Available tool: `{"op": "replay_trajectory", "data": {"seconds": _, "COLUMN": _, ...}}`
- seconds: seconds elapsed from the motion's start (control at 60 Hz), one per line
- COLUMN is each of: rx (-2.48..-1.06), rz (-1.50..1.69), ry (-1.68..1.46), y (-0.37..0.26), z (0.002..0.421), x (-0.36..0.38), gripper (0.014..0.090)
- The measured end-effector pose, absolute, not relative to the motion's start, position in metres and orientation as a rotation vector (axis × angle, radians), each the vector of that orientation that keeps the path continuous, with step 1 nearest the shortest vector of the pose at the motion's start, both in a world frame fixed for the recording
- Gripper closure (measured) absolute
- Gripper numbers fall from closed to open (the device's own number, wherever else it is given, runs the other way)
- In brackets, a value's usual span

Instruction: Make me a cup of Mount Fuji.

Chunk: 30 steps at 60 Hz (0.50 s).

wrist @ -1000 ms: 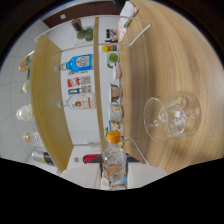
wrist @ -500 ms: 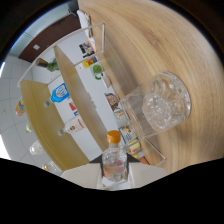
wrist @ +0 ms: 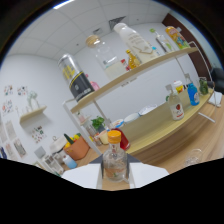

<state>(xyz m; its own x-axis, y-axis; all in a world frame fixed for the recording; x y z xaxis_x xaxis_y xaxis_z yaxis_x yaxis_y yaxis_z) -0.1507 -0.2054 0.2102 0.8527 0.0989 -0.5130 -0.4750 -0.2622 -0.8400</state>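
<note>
**Bottle in grip, carried tilted past the shelving**

Gripper [wrist: 116, 176] condition: both fingers are closed against the sides of a small clear bottle [wrist: 115, 160] with an orange cap [wrist: 114, 135]. No gap is visible on either side of the bottle, so it is judged firmly held rather than merely standing between the fingers. Only a little pale finger surface shows at the bottle's base; the rest of the tool is masked.

Reason for the hold: the bottle is judged to be an ingredient for the requested drink, gripped low on its body so that the cap and neck remain free ahead of the fingers. It appears lifted clear of any surface, with nothing seen supporting it from below.

Position of task items: the bottle sits between the fingers, its cap just beyond them. A clear glass [wrist: 194, 157] stands on the wooden counter [wrist: 175, 132], well apart from the bottle and off to one side. It is the likely receiving vessel.

Surroundings: an upper shelf [wrist: 135, 75] carries several large bottles; a red-labelled bottle [wrist: 175, 106] stands on the counter
</note>
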Motion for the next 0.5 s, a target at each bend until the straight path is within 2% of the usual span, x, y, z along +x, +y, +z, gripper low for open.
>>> {"op": "replay_trajectory", "data": {"seconds": 0.133, "rx": -1.895, "rz": 0.283, "ry": 0.092, "y": -0.204, "z": 0.140, "x": -0.177, "gripper": 0.0695}}
{"op": "replay_trajectory", "data": {"seconds": 0.267, "rx": -2.000, "rz": 0.168, "ry": 0.019, "y": -0.202, "z": 0.083, "x": -0.192, "gripper": 0.0694}}
{"op": "replay_trajectory", "data": {"seconds": 0.5, "rx": -2.095, "rz": 0.079, "ry": -0.035, "y": -0.200, "z": 0.038, "x": -0.202, "gripper": 0.0696}}
